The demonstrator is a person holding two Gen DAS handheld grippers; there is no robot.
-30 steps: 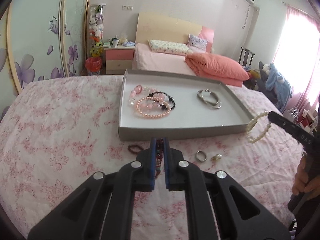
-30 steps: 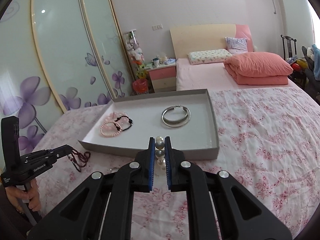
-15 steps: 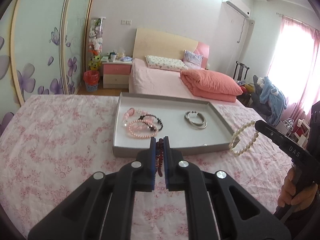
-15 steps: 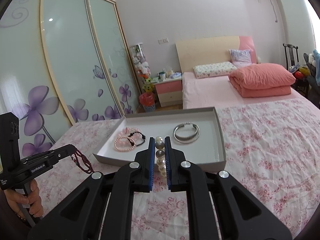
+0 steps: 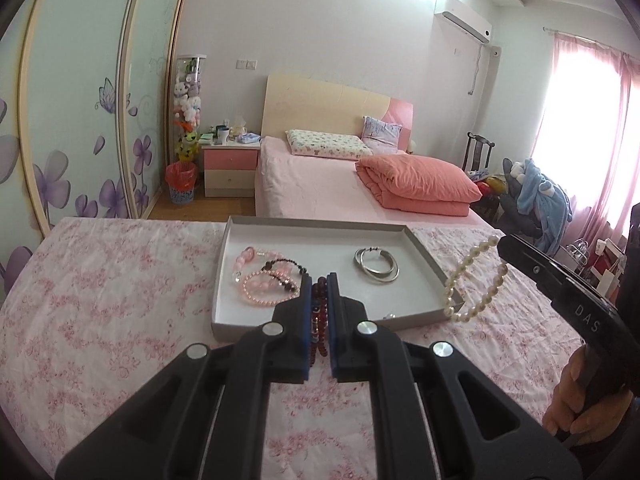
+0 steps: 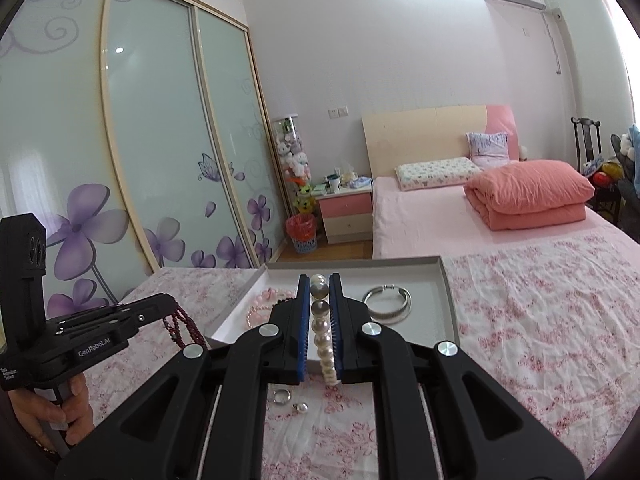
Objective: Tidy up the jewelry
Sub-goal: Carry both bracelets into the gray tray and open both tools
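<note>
Left wrist view has the left gripper (image 5: 319, 280) clenched on a dark red bead bracelet (image 5: 319, 316), hanging over the near rim of the grey cardboard tray (image 5: 430, 264). Over on the right, the right gripper (image 5: 502, 245) is clamped on a white pearl bracelet (image 5: 474, 280), which dangles as a loop right at the tray's near right corner, off the bedspread.

Inside the tray: a pink pearl bracelet (image 5: 264, 290) and a black bead bracelet (image 5: 284, 274) bunched at the left side, and a silver bangle (image 5: 376, 266) towards the right. The middle and far strip of the tray floor are bare, so plenty of room there.

Right wrist view shows the pearls pinched between the blue pads (image 6: 303, 320), plus a ring (image 6: 281, 396) and a small earring (image 6: 301, 407) lying on the floral bedspread (image 6: 540, 340) just in front of the tray, both outside its wall.
</note>
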